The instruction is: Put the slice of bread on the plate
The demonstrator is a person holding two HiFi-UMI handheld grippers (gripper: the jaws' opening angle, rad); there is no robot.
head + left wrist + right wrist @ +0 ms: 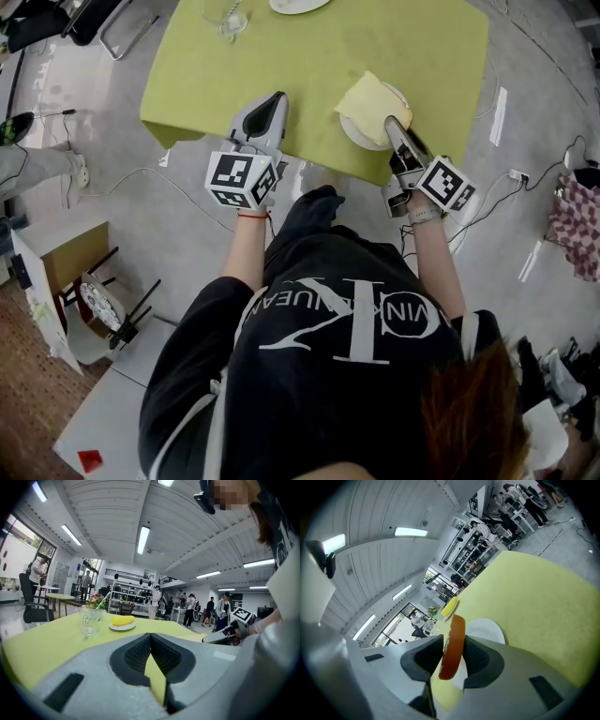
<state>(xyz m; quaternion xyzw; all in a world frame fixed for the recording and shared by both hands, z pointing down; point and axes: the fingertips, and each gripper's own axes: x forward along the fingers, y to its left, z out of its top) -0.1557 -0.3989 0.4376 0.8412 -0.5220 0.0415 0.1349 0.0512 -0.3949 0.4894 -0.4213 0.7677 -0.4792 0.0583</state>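
Right tool [451, 645] is pinching the slice of bread [368, 101] by one edge. Its black ribbed pads press on both faces, so the jaws stand only as far apart as the slice is thick. In the right gripper view the bread is edge-on, with a curved orange-brown crust and pale, soft crumb below it. From the head view it is a roughly square, pale yellow sheet, tilted and held over the plate [349, 133]. Whether its far corner touches the plate cannot be told.

The plate is round, white and smooth. It stands on the worktop [309, 66], a matte yellow-green rectangle, close to the edge nearest the person.

Left tool [150, 636] is empty. Its shell is smooth grey plastic, and its ribbed black pads are pressed together at the tips. It sits over the same near edge, well apart from the plate. Farther back stand a clear glass [89, 620] and a second white plate [123, 627] carrying a yellow lump [123, 619].
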